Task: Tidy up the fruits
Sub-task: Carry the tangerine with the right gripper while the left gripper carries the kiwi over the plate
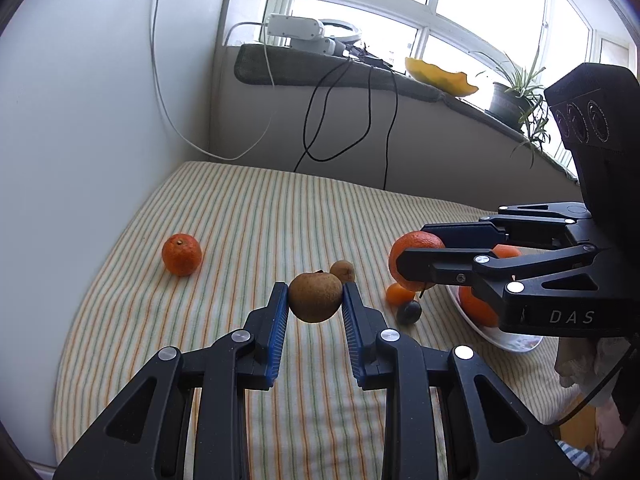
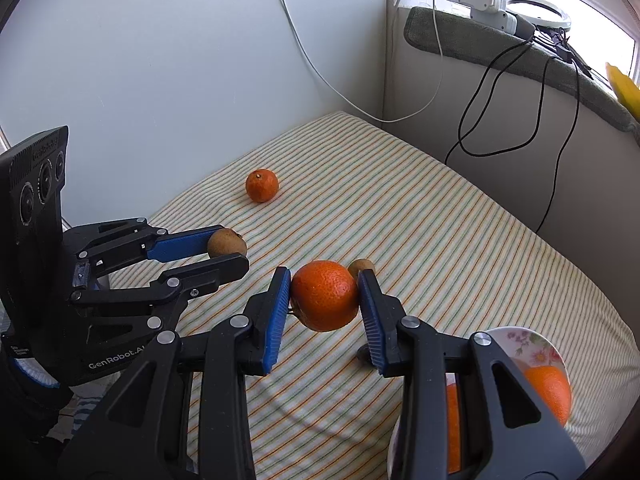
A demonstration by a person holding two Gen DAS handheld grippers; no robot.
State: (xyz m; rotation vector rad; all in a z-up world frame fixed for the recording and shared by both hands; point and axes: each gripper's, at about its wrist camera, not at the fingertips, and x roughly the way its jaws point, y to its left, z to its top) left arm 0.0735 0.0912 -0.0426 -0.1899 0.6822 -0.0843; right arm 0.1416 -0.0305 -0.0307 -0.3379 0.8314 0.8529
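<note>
My left gripper (image 1: pixel 315 300) is shut on a brown kiwi (image 1: pixel 315 297), held clear above the striped cloth (image 1: pixel 240 224). The same kiwi (image 2: pixel 226 243) shows in the right wrist view between the left gripper's (image 2: pixel 234 250) fingers. My right gripper (image 2: pixel 325 298) is shut on a big orange (image 2: pixel 325 295), also lifted; from the left wrist view that orange (image 1: pixel 414 258) sits in the right gripper (image 1: pixel 416 254). A loose mandarin (image 1: pixel 181 254) (image 2: pixel 261 185) lies far left on the cloth. A second kiwi (image 1: pixel 343 270) (image 2: pixel 361 267), a small orange (image 1: pixel 396 294) and a dark plum (image 1: pixel 409 312) lie between the grippers.
A flowered white plate (image 2: pixel 532 344) at the right holds oranges (image 2: pixel 550 390); its rim (image 1: pixel 508 342) shows under the right gripper. Walls close the cloth at left and back. Cables (image 1: pixel 320 120) hang from a sill with a power strip (image 1: pixel 294 26) and a potted plant (image 1: pixel 516 92).
</note>
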